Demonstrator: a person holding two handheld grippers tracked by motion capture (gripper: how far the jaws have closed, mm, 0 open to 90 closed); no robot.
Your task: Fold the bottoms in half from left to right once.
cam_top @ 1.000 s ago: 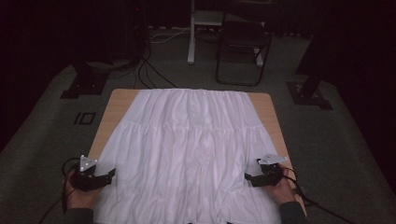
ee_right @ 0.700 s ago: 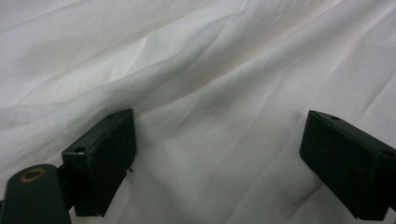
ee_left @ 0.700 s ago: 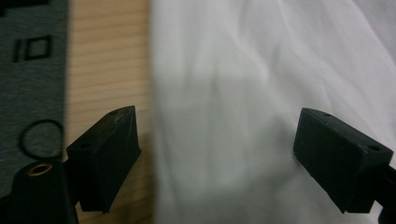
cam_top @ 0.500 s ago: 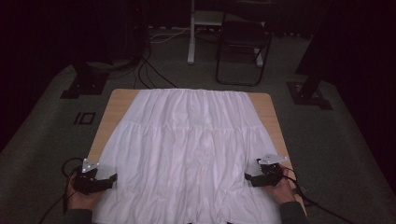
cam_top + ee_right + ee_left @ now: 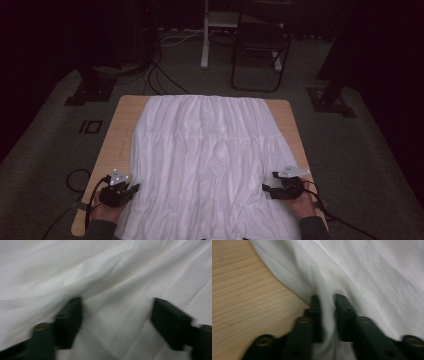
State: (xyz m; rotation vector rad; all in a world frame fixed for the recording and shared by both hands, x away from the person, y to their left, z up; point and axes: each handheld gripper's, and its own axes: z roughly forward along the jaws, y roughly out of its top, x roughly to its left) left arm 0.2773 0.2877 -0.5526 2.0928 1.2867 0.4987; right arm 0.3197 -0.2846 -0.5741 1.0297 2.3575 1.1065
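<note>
Now white cloth [image 5: 372, 272] pinched between left jaws, spread between right jaws

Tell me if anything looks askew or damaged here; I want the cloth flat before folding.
Nothing looks damaged or spilled. The white skirt lies spread on the wooden table, wrinkled all over. One oddity: its edge is bunched into a fold between the left tongs, which have just been closing on it. The right tongs stand open over the fabric.

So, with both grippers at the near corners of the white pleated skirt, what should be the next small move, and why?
Probably finish closing the right gripper: its jaws have just been closing but are apart, with the white pleated skirt between them. The left gripper already pinches a fold at the edge by the wooden table.
</note>
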